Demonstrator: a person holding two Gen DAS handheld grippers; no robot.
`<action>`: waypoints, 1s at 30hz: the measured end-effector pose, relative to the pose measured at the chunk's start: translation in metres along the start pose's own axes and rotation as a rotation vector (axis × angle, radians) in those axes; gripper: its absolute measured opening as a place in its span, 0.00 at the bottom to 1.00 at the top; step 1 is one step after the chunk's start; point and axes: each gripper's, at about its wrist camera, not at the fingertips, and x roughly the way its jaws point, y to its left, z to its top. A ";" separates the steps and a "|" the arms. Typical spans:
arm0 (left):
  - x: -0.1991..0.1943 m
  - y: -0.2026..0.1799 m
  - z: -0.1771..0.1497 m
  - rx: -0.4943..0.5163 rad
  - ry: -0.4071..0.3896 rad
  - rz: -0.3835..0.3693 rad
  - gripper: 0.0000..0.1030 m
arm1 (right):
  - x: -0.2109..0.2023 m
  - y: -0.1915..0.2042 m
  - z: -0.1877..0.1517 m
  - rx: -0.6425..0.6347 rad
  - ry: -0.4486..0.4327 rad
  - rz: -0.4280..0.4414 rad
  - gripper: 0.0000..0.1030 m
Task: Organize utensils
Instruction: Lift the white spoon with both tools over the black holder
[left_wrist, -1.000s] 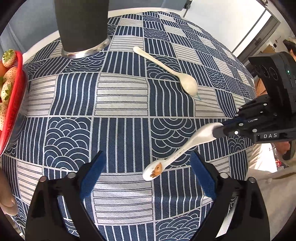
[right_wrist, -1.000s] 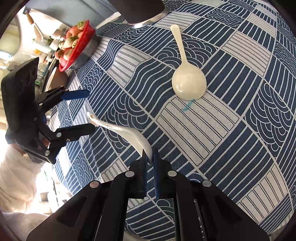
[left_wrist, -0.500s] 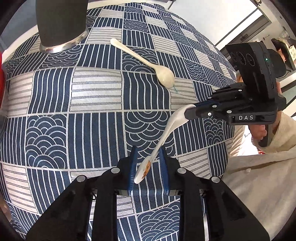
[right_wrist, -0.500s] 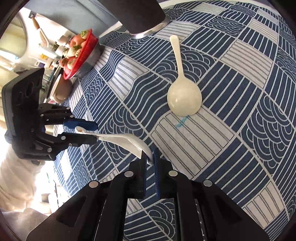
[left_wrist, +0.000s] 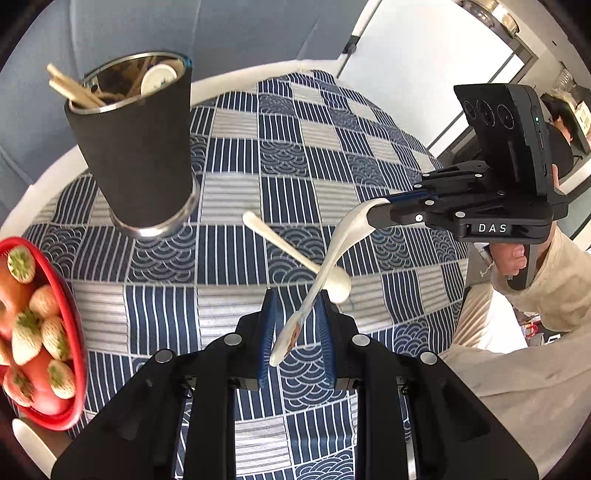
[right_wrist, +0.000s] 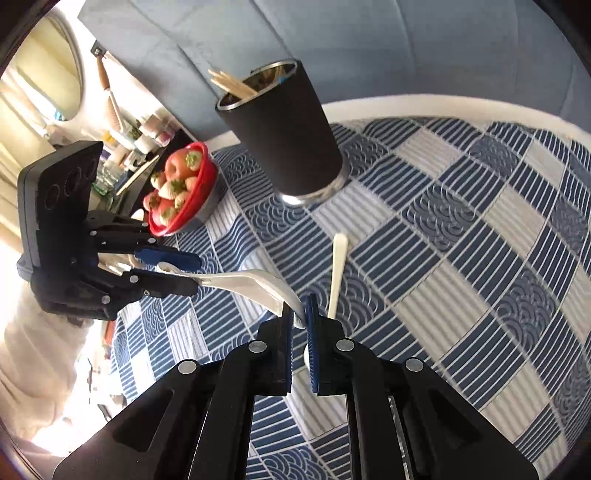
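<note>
A white ceramic soup spoon (left_wrist: 332, 254) hangs in the air above the blue patterned tablecloth (left_wrist: 229, 306), held at both ends. My left gripper (left_wrist: 296, 299) is shut on its bowl end, which carries a small orange mark. My right gripper (right_wrist: 298, 304) is shut on the tip of its handle. The right wrist view shows the same spoon (right_wrist: 251, 280) running left to the left gripper (right_wrist: 184, 271). In the left wrist view the right gripper (left_wrist: 380, 208) comes in from the right. A second, cream spoon (left_wrist: 280, 243) lies flat on the cloth beneath.
A tall black cup (left_wrist: 136, 147) with a steel rim stands at the back left and holds chopsticks and a spoon. A red bowl (left_wrist: 79, 332) of strawberries sits at the left table edge. A person's hand and pale sleeve (left_wrist: 524, 295) are on the right.
The left gripper's jaws closed on the spoon's bowl. Both grippers then rose with the spoon, and the whole cup and its contents came into view.
</note>
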 end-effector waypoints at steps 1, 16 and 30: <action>-0.004 0.000 0.009 -0.005 -0.015 0.009 0.23 | -0.006 -0.001 0.011 -0.016 -0.009 -0.005 0.06; -0.043 0.010 0.116 0.030 -0.162 0.099 0.20 | -0.088 0.015 0.154 -0.246 -0.217 -0.157 0.06; -0.038 0.059 0.147 0.059 -0.174 0.107 0.23 | -0.082 0.068 0.214 -0.387 -0.307 -0.289 0.07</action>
